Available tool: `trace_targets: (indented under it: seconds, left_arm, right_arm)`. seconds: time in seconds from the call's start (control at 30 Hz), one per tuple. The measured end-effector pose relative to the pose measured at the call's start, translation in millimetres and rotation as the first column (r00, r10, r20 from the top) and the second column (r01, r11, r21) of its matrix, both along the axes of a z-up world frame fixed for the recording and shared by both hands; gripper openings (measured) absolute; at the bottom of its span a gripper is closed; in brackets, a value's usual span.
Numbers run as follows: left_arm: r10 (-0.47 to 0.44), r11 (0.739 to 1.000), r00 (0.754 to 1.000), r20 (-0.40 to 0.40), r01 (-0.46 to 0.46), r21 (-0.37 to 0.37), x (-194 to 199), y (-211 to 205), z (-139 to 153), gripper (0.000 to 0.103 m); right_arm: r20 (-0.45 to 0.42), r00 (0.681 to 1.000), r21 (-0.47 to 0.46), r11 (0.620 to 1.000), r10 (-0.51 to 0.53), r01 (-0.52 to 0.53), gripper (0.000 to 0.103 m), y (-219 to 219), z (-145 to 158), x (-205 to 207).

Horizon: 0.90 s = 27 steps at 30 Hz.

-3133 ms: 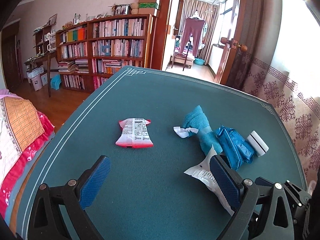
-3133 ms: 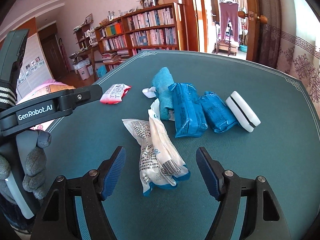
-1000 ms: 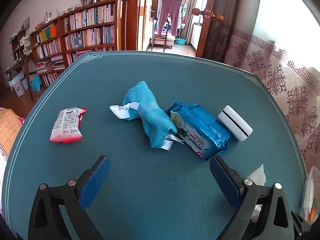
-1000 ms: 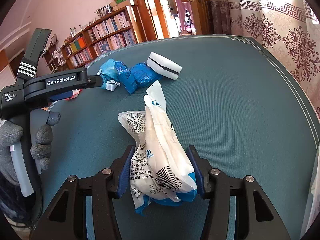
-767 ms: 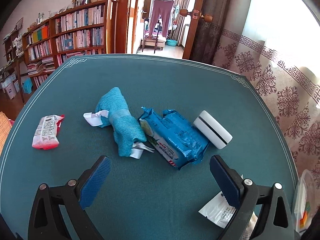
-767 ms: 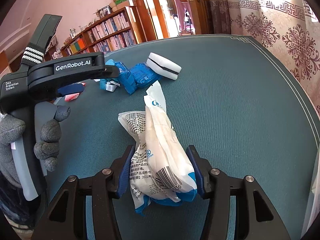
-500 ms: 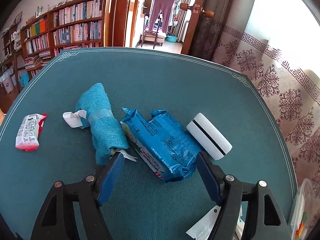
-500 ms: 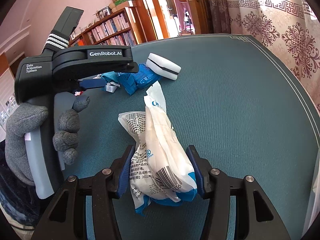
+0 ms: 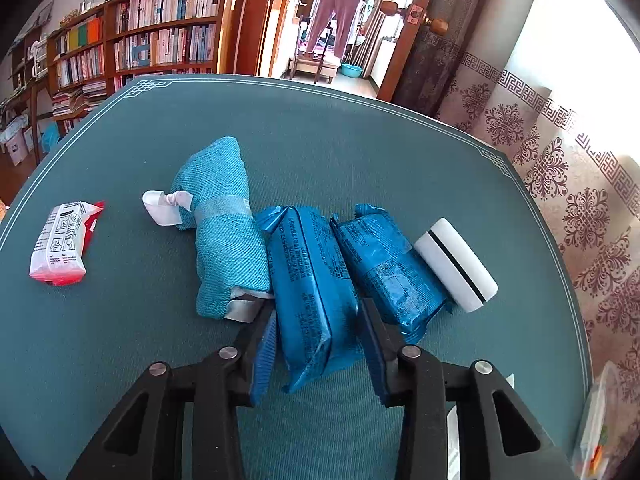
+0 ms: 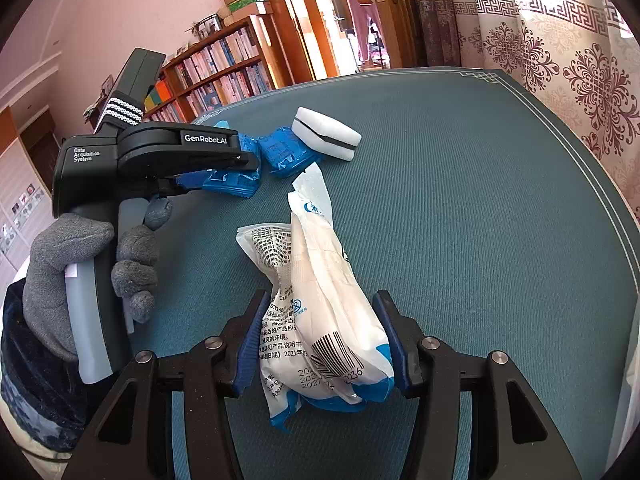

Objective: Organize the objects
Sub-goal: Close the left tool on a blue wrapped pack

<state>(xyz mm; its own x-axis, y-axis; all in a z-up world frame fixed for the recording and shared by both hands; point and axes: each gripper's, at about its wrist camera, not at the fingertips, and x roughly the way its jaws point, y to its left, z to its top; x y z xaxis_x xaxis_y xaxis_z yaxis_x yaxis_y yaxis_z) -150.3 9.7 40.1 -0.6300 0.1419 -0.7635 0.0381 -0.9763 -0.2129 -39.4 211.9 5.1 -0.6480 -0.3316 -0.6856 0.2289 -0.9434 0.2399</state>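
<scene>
So far I have two packets in hand and little else sorted. My left gripper (image 9: 318,340) has just been closing, and its pads now squeeze the near end of the blue packet (image 9: 308,280), which lies on the green table (image 9: 360,148) wedged between the rolled teal towel (image 9: 224,232) and a second blue packet (image 9: 384,264). Beyond that second packet, touching it, sits the white block (image 9: 456,264). The red-and-white sachet (image 9: 62,240) lies alone, well apart from the towel on its far side. My right gripper (image 10: 322,344) is narrowed onto the white packet (image 10: 320,292), nearer me than the block. By my reckoning everything awaits a final place.
</scene>
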Motion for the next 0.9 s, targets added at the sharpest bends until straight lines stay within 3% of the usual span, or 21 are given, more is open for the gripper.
trace_targets:
  seconds: [0.23, 0.5, 0.7, 0.9]
  left_arm:
    - [0.002, 1.000, 1.000, 0.007, -0.002, 0.017, -6, 3, -1, 0.040]
    - [-0.010, 0.999, 1.000, 0.017, 0.010, -0.031, -21, 15, -8, 0.040]
    - [-0.033, 0.999, 0.999, 0.004, 0.033, -0.035, -14, 15, -6, 0.025]
    - [-0.048, 0.999, 0.999, 0.002, 0.048, -0.024, 3, 15, -1, 0.025]
  right_arm:
    - [0.000, 1.000, 0.000, 1.000, 0.000, 0.000, 0.054, 0, 0, 0]
    - [0.000, 1.000, 0.000, 1.000, 0.000, 0.000, 0.054, 0, 0, 0]
    - [0.000, 1.000, 0.001, 1.000, 0.000, 0.000, 0.054, -1, 0, 0]
    - [0.000, 1.000, 0.000, 1.000, 0.000, 0.000, 0.054, -1, 1, 0]
